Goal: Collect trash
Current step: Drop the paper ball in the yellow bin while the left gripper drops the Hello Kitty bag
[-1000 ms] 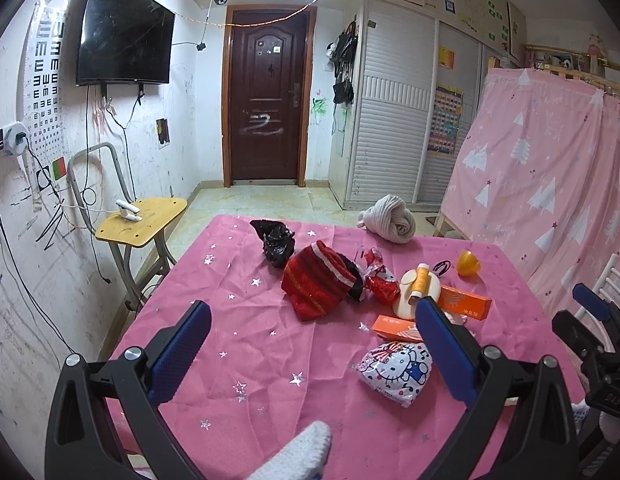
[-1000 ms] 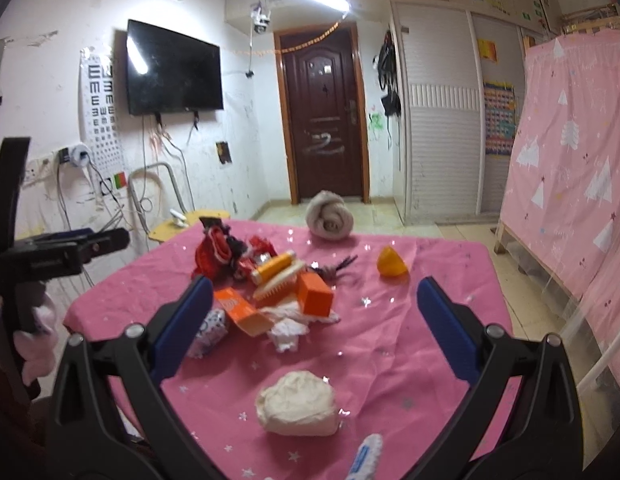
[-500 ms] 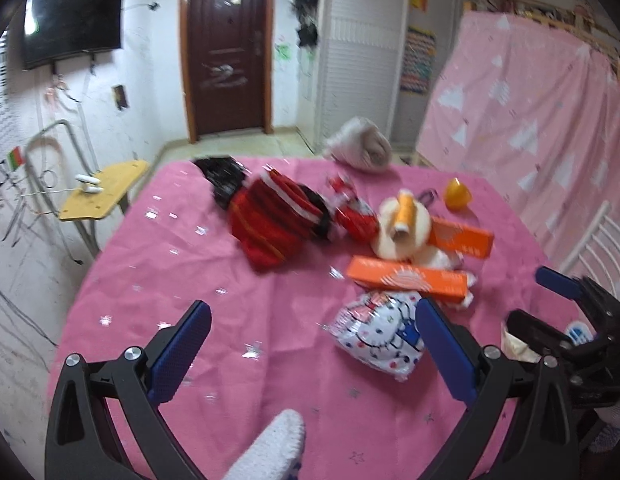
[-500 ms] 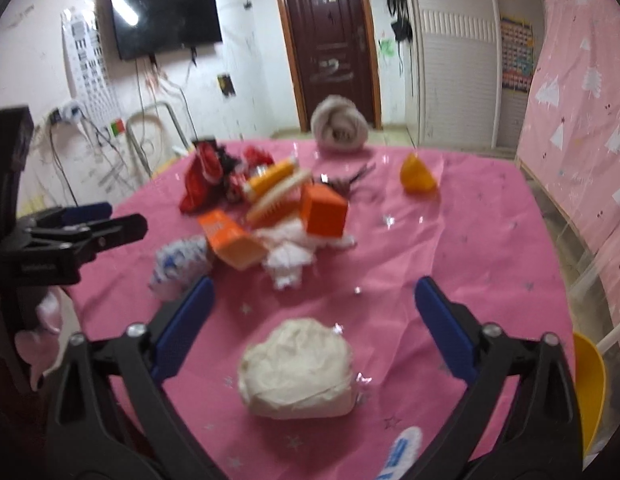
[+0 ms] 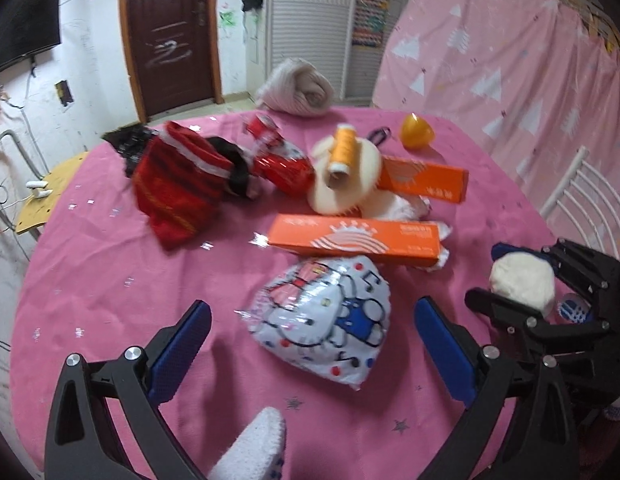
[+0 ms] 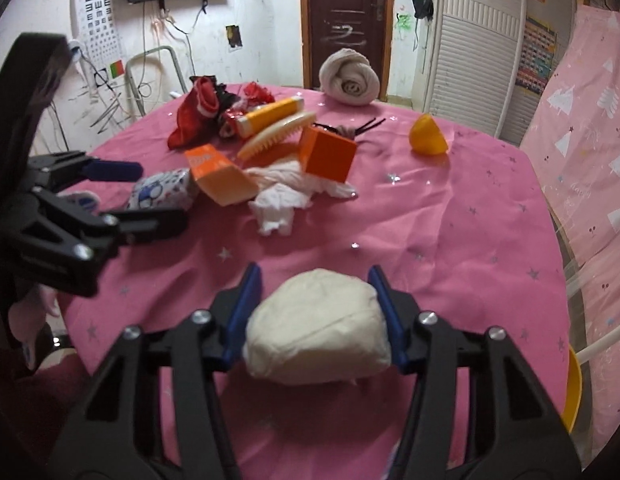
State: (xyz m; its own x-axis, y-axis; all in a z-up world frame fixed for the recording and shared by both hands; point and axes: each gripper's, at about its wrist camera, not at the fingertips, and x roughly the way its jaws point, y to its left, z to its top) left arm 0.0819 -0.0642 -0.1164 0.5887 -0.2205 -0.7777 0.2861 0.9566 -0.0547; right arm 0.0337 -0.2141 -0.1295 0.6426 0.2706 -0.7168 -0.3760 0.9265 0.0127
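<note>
A pink-clothed table (image 5: 89, 280) carries scattered litter. My right gripper (image 6: 314, 276) points down at a white crumpled wad (image 6: 318, 328). Its jaws are closing and both blue pads (image 6: 245, 308) touch the wad's sides. From the left wrist view the same wad (image 5: 522, 280) sits inside the right gripper (image 5: 486, 274). My left gripper (image 5: 312, 308) is wide open, its jaws just starting to close. It straddles a cartoon-printed plastic bag (image 5: 322, 320) without touching it. Behind the bag lie an orange box (image 5: 358, 236) and white tissue (image 6: 277, 200).
Further back are a second orange box (image 5: 426, 178), a red foil wrapper (image 5: 285, 168), a red cloth (image 5: 177, 184), a yellow thread spool (image 5: 342, 148), a yellow cup (image 5: 416, 134) and a rolled towel (image 5: 297, 88). A white chair (image 5: 582, 196) stands at the table's right.
Both grippers have sunk toward the table and tipped downward. The right jaws have narrowed around the white wad. The left gripper has come over the cartoon bag.
</note>
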